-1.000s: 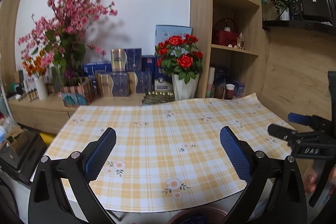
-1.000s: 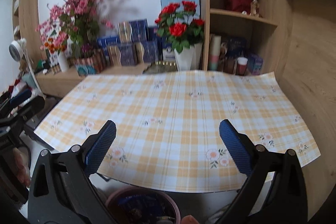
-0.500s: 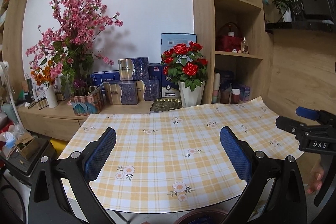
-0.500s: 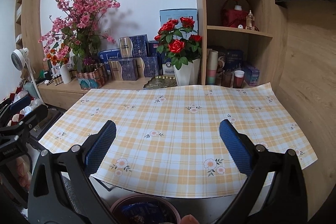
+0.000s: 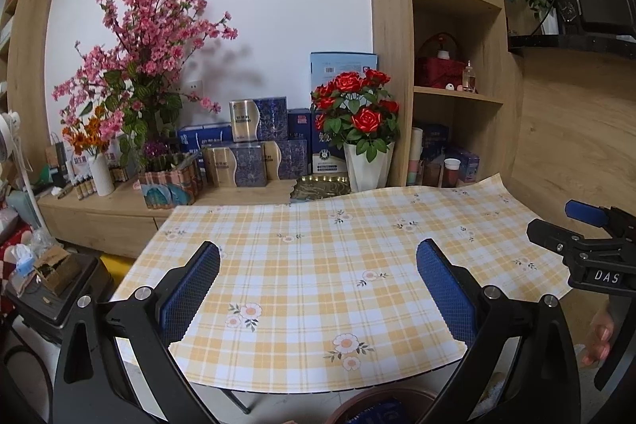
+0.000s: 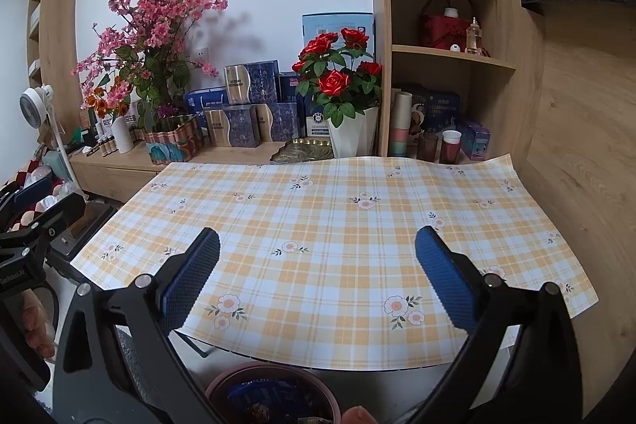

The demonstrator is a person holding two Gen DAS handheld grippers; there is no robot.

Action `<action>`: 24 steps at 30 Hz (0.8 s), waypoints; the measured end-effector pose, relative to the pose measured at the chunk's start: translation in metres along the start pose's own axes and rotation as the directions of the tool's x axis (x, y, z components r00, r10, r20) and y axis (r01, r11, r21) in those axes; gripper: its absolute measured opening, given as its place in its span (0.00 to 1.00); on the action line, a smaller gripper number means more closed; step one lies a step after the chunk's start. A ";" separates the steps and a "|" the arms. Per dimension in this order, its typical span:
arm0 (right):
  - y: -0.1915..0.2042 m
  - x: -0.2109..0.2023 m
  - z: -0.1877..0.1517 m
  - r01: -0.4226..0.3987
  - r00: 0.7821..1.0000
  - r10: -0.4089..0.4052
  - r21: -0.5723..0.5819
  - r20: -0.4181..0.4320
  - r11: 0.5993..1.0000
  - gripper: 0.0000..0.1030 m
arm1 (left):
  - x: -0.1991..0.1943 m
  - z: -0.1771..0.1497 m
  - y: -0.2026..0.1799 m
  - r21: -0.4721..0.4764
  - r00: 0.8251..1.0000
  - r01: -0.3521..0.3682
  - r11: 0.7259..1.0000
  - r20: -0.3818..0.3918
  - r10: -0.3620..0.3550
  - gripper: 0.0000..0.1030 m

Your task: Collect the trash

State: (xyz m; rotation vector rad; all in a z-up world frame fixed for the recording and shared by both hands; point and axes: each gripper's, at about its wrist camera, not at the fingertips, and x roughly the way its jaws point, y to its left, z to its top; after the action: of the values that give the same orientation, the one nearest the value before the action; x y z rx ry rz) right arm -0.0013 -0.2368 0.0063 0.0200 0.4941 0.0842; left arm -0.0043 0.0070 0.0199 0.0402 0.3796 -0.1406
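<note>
Both grippers hover over the near edge of the table (image 6: 318,209). Left gripper (image 5: 318,289): jaws wide, nothing between them. Right gripper (image 6: 318,277): jaws wide, likewise empty.

Checked tablecloth (image 5: 318,265), yellow-white plaid with flower prints, smooth and slightly wavy at the far edge; no trash on it.

Trash sits in the round brown bin (image 6: 274,396) below the near table edge, blue crinkled wrapper (image 6: 258,392) visible inside. Judgement: collection looks finished, the grippers merely parked.
</note>
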 end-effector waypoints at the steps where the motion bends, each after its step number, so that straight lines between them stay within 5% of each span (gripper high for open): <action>1: 0.000 0.000 0.000 0.000 1.000 0.000 -0.002 -0.001 1.000 0.94 | 0.001 0.000 0.000 -0.004 1.000 0.000 1.000 -0.003 0.000 0.94; 24: 0.003 0.002 -0.001 0.006 1.000 -0.006 -0.003 -0.008 1.000 0.94 | 0.004 0.001 0.007 -0.041 0.999 -0.015 0.999 -0.030 0.014 0.94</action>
State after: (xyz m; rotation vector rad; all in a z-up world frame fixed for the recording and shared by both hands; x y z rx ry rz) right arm 0.0004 -0.2341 0.0046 0.0149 0.5023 0.0788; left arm 0.0003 0.0139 0.0193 0.0049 0.4116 -0.1176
